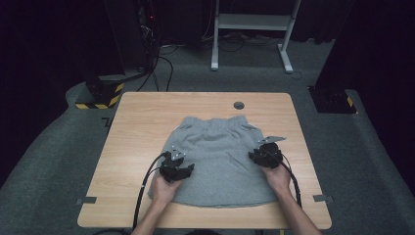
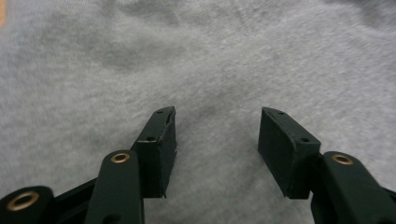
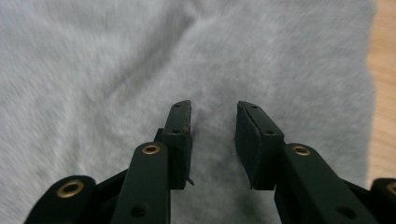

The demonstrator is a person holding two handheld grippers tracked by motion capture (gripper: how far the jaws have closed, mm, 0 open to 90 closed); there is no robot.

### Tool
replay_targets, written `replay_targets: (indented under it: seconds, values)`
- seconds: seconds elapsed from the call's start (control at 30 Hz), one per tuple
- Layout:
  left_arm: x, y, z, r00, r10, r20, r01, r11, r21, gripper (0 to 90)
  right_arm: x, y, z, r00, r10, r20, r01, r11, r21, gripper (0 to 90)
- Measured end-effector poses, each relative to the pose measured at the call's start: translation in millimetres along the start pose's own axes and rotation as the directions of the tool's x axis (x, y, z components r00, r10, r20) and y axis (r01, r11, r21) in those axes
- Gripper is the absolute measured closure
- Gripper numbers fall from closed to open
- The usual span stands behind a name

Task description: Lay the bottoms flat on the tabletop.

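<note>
grey shorts (image 1: 215, 161) lie flat on the wooden table (image 1: 142, 127), waistband toward the far edge, just short of the round cable hole (image 1: 239, 105); hem near the person's edge.

left gripper (image 1: 177, 169) sits over the shorts' left part, a bit in from that side edge, jaws apart w/ nothing between them, only grey fabric under the gap. in the left gripper view (image 2: 217, 133) the pads hang free above the cloth; can't tell if the tips brush it. a sliver of table shows at the top left corner there.

right gripper (image 1: 264, 155) is over the shorts' right part, close to that side edge, jaws also released, gap narrower than the left's, nothing pinched. right gripper view (image 3: 214, 126) shows the shorts' edge and bare table at the right side; fabric is blurred.

hard to see: in the high view both grippers' tips are lost in the black bodies, so jaw gap isn't readable there. forearms cut off at the bottom edge. cables trail back off the near table edge. room beyond the shorts is dark, floor stuff unclear. waistband detail too small to make out.
</note>
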State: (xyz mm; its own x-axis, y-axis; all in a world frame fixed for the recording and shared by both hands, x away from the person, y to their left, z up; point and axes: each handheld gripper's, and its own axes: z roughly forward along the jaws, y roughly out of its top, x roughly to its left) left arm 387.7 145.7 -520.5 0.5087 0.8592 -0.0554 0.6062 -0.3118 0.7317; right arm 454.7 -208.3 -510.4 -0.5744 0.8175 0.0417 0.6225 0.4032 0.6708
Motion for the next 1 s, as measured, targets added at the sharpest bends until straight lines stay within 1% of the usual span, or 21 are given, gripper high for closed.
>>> replay_targets:
  seconds: [0.03, 0.07, 0.1, 0.13, 0.23, 0.27, 0.3, 0.37, 0.4, 0.43, 0.5, 0.53, 0.6, 0.63, 0.7, 0.73, 0.8, 0.83, 0.9, 0.93, 1.0]
  values:
    - [-0.7, -3.4, -2.1, 0.9999, -0.01, 0.009, 0.01, 0.9999, -0.01, 46.8, 1.4, -2.8, 0.0, 0.9998, -0.017, 0.008, 0.017, 1.0, -0.013, 66.7]
    - [-1.0, -6.0, -4.0, 0.9998, -0.017, 0.015, 0.017, 0.9997, -0.018, 46.9, 2.6, -4.8, -1.3, 0.9998, -0.016, 0.007, 0.016, 1.0, -0.014, 67.7]
    - [-2.9, -10.1, -7.8, 0.9989, -0.037, 0.031, 0.038, 0.999, -0.023, 47.1, 3.8, -6.2, -2.7, 1.0, -0.009, 0.002, 0.009, 1.0, -0.011, 68.1]
    - [-4.8, -12.0, -10.1, 0.9985, -0.04, 0.037, 0.04, 0.999, -0.021, 47.6, 5.9, -9.0, -5.1, 0.9996, -0.028, -0.004, 0.028, 1.0, -0.011, 68.3]
    - [-18.7, -20.8, -20.8, 0.9977, -0.033, 0.059, 0.033, 0.9994, -0.005, 47.0, 14.9, -15.7, -12.8, 0.997, -0.078, -0.002, 0.078, 0.997, 0.01, 68.1]
    - [-21.5, -22.3, -23.2, 0.9979, -0.019, 0.062, 0.019, 0.9998, 0.002, 46.8, 18.3, -18.9, -16.7, 0.9956, -0.093, -0.008, 0.094, 0.995, 0.02, 67.8]
    - [-25.6, -23.6, -26.1, 0.9971, -0.014, 0.075, 0.013, 0.9998, 0.014, 46.4, 20.1, -20.7, -18.8, 0.9951, -0.097, -0.016, 0.098, 0.995, 0.024, 67.3]
    - [-25.9, -21.6, -27.5, 0.996, -0.017, 0.088, 0.015, 0.9998, 0.016, 45.6, 22.6, -23.1, -24.1, 0.9931, -0.11, -0.04, 0.111, 0.993, 0.028, 66.8]
    - [-24.3, -19.7, -27.5, 0.9962, -0.016, 0.086, 0.016, 0.9999, 0.007, 45.5, 21.4, -22.6, -26.0, 0.9932, -0.11, -0.037, 0.111, 0.994, 0.011, 66.9]
    - [-21.8, -15.3, -26.1, 0.9966, -0.029, 0.078, 0.03, 0.9995, -0.011, 45.5, 19.2, -21.1, -27.4, 0.9944, -0.099, -0.037, 0.099, 0.995, -0.002, 66.7]
    - [-15.4, -5.8, -20.3, 0.9976, -0.032, 0.062, 0.034, 0.999, -0.028, 43.8, 10.1, -13.9, -28.8, 0.9985, -0.052, -0.015, 0.052, 0.998, -0.038, 64.1]
    - [-13.0, -2.2, -17.0, 0.998, -0.032, 0.054, 0.033, 0.999, -0.031, 42.7, 4.0, -8.5, -27.8, 0.9998, -0.018, 0.001, 0.018, 0.998, -0.056, 63.5]
    - [-6.7, 6.3, -7.3, 0.9992, -0.03, 0.025, 0.031, 0.9993, -0.021, 42.3, -5.7, 0.1, -22.8, 0.9996, 0.024, 0.013, -0.023, 0.997, -0.071, 63.5]
    - [-3.5, 10.1, -1.7, 0.9995, -0.029, 0.01, 0.029, 0.9995, -0.016, 42.1, -8.5, 3.1, -20.2, 0.9992, 0.034, 0.022, -0.032, 0.997, -0.074, 63.4]
    - [-0.5, 13.6, 5.5, 0.9997, -0.02, -0.013, 0.02, 0.9997, -0.01, 41.7, -15.1, 9.8, -13.3, 0.9976, 0.05, 0.048, -0.046, 0.996, -0.074, 62.8]
    - [0.3, 13.3, 8.2, 0.9997, -0.021, -0.015, 0.021, 0.9996, -0.018, 41.7, -18.3, 13.2, -9.2, 0.9959, 0.062, 0.066, -0.057, 0.996, -0.074, 62.3]
    - [1.2, 11.2, 13.9, 0.9997, -0.011, -0.023, 0.011, 0.9998, -0.018, 42.2, -23.5, 15.5, -4.3, 0.9925, 0.08, 0.092, -0.071, 0.993, -0.095, 61.2]
    - [0.8, 10.1, 15.2, 0.9994, 0.008, -0.034, -0.009, 0.9995, -0.03, 42.1, -26.4, 15.7, -2.5, 0.9907, 0.094, 0.099, -0.084, 0.992, -0.098, 60.0]
    - [-1.1, 9.4, 16.5, 0.9986, 0.019, -0.049, -0.021, 0.999, -0.038, 41.9, -35.1, 15.8, 3.3, 0.9853, 0.144, 0.092, -0.136, 0.987, -0.089, 59.3]
    - [-2.3, 9.3, 16.9, 0.9984, 0.021, -0.052, -0.023, 0.999, -0.04, 41.7, -37.0, 16.2, 5.6, 0.9848, 0.146, 0.095, -0.138, 0.987, -0.083, 60.4]
    - [-1.7, 9.3, 16.8, 0.9985, 0.019, -0.05, -0.021, 0.999, -0.04, 41.5, -35.8, 18.3, 9.9, 0.9882, 0.123, 0.092, -0.118, 0.991, -0.056, 67.5]
